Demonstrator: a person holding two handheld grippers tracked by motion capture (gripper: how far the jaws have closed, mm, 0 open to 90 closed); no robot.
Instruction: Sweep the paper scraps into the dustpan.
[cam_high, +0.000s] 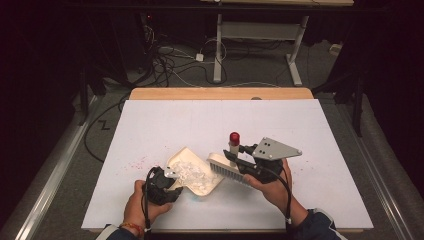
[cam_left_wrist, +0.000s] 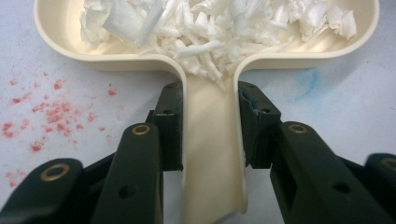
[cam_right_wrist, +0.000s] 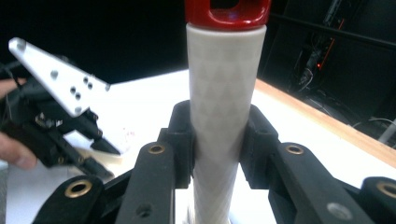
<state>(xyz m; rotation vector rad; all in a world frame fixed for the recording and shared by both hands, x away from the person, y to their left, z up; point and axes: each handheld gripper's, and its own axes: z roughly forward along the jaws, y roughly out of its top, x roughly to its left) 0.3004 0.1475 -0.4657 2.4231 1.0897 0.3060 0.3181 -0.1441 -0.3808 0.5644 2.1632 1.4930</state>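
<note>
While the cream dustpan (cam_high: 197, 172) lies flat on the white worktop (cam_high: 160, 125), close to the near edge and a little left of its middle, its handle is clamped between the two black jaws of the left gripper (cam_high: 161, 186), which is held by the left hand (cam_high: 142, 206) at the near edge. From the left gripper view the handle (cam_left_wrist: 212, 154) is seen running straight between the jaws, and the pads (cam_left_wrist: 172, 123) are pressed against both of its sides. White shredded paper (cam_left_wrist: 210, 23) is piled inside the pan, up to the place where the handle begins. Small red specks (cam_left_wrist: 51, 116) are scattered on the worktop just left of the pan, and a faint blue smear (cam_left_wrist: 306, 81) is seen on its right. The brush (cam_high: 229, 169) is held by the right gripper (cam_high: 235, 156), in the right hand (cam_high: 272, 187), just right of the dustpan; its white bristle head is tilted down with its end touching or nearly touching the right rim of the pan. In the right gripper view the white patterned brush handle (cam_right_wrist: 224, 107) with its red cap (cam_right_wrist: 227, 11) is seen gripped tightly between the jaws, with the left gripper (cam_right_wrist: 56, 126) further off at the left
</note>
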